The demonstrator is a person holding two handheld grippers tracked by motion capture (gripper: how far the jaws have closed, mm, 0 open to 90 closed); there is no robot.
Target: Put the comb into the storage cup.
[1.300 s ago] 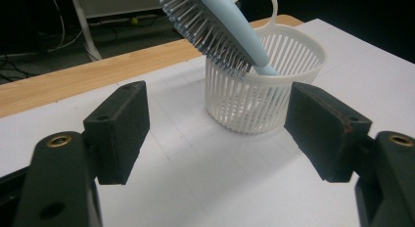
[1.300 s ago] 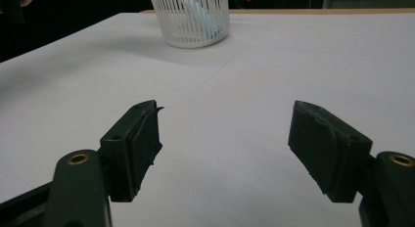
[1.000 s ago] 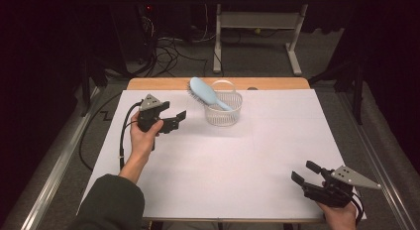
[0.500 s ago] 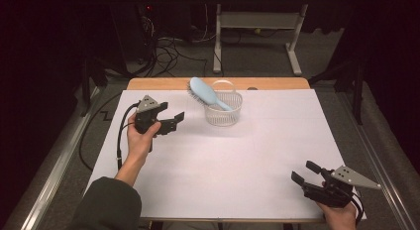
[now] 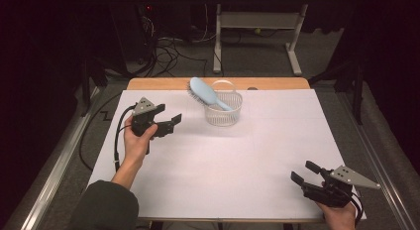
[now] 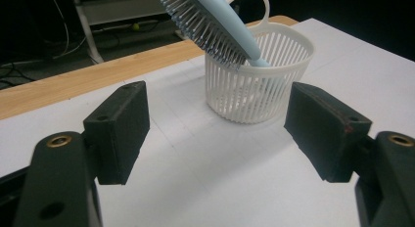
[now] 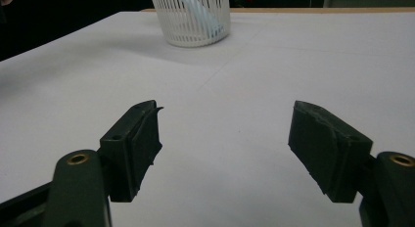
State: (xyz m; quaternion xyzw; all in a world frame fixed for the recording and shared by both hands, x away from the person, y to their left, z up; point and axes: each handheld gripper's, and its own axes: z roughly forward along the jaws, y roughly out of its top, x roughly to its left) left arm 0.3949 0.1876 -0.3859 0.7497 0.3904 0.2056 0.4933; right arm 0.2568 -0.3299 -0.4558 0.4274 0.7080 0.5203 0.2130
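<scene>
A light blue hairbrush [image 5: 204, 92] leans handle-down in a small white slatted basket [image 5: 224, 114] at the back middle of the white table; its bristled head sticks out up and to the left. In the left gripper view the hairbrush [image 6: 215, 22] and basket [image 6: 254, 85] stand just beyond the jaws. My left gripper [image 5: 171, 123] hovers left of the basket, open, nothing between its jaws [image 6: 218, 134]. My right gripper [image 5: 303, 173] rests at the front right corner, open and empty [image 7: 225, 148], pointing toward the far basket [image 7: 191, 16].
The white sheet [image 5: 223, 175] covers the table, with a bare wooden strip [image 5: 277, 83] at the far edge. A cable [image 5: 118, 141] trails from the left gripper. Beyond the table stand a metal table frame [image 5: 257, 22] and floor cables [image 5: 168, 51].
The left gripper has shifted slightly away from the basket, toward the near left. The right gripper has kept still.
</scene>
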